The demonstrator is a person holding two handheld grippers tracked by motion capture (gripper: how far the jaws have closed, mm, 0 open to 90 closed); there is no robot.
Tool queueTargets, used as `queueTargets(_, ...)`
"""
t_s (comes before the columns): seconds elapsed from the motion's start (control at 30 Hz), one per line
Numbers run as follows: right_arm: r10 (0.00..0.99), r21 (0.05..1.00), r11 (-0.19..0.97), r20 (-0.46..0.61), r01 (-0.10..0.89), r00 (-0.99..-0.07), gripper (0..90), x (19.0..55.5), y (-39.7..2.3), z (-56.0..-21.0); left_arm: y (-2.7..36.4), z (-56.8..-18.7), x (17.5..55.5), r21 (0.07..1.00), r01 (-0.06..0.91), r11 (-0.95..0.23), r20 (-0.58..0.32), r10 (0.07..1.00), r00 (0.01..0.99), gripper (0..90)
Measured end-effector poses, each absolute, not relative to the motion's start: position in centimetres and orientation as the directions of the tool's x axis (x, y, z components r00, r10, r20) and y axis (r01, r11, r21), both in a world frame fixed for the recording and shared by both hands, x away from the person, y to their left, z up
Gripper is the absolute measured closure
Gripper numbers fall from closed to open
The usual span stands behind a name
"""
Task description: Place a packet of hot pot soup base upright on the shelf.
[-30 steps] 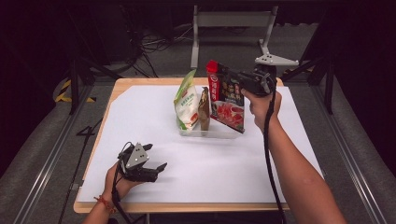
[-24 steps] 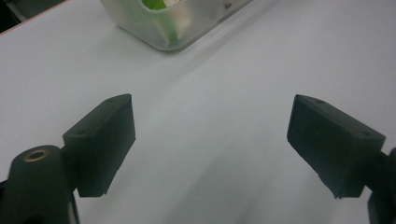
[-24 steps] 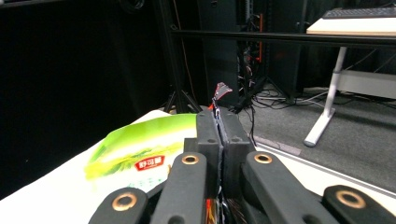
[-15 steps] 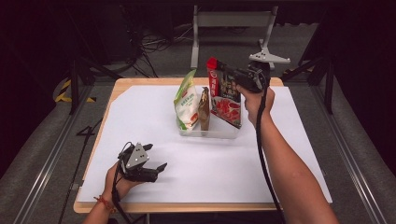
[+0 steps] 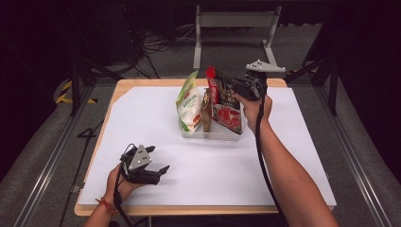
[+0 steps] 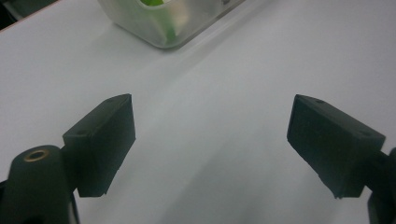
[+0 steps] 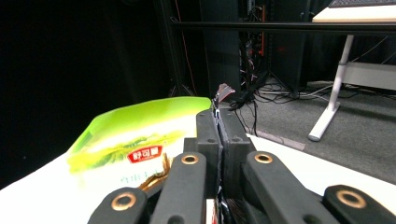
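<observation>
Red foil is the thing in play: the red snack packet (image 5: pixel 226 101) stands at the right end of the clear plastic bin (image 5: pixel 210 134) on the far middle of the white-covered table (image 5: pixel 142 113), and the right gripper (image 5: pixel 235 86) has it by the upper edge. Compared with a second ago, the right hand (image 5: pixel 255 106) has sunk a little and drawn in toward the bin, so the packet now sits lower, its bottom down inside the container beside the green-and-white bag (image 5: pixel 189 101) and the narrow brown packet (image 5: pixel 206 109) that stand to its left. I read that as the placing step nearly done: the packet looks seated, and what is left is to let go and lift clear without tipping its neighbours. In the right gripper view the two black jaws are pressed together with only a thin sliver of foil (image 7: pixel 223 91) sticking out past their tips, so the grip is tight on the packet's top seam, and the green-and-white bag (image 7: pixel 135 140) lies just beyond. Near the left front corner the left gripper (image 5: pixel 158 171) rests low on the white sheet, unmoved; its fingers (image 6: pixel 102 140) stand wide apart over bare sheet, holding and touching nothing, with the bin (image 6: pixel 168 23) farther off.
</observation>
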State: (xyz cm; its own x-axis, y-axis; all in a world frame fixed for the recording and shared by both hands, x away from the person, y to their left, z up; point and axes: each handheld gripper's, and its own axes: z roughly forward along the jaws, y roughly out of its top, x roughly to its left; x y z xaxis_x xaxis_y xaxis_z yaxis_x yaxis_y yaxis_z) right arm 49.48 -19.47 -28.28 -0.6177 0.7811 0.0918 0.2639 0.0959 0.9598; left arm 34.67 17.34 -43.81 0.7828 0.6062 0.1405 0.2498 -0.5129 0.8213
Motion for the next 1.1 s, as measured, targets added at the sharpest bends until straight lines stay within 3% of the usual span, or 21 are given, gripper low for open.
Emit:
queueTargets(0.53,0.738,0.967,0.093,0.093,0.236,-0.669,87.7,47.9,-21.1,-30.2,17.3,-43.7,34.7,0.824,0.252,-0.507,0.141,0.615,0.776,15.9)
queueTargets(1.1,0.753,0.966,0.135,0.043,0.219,-0.657,86.7,46.3,-22.5,-31.0,17.3,-43.7,34.6,0.819,0.251,-0.515,0.148,0.613,0.776,15.9)
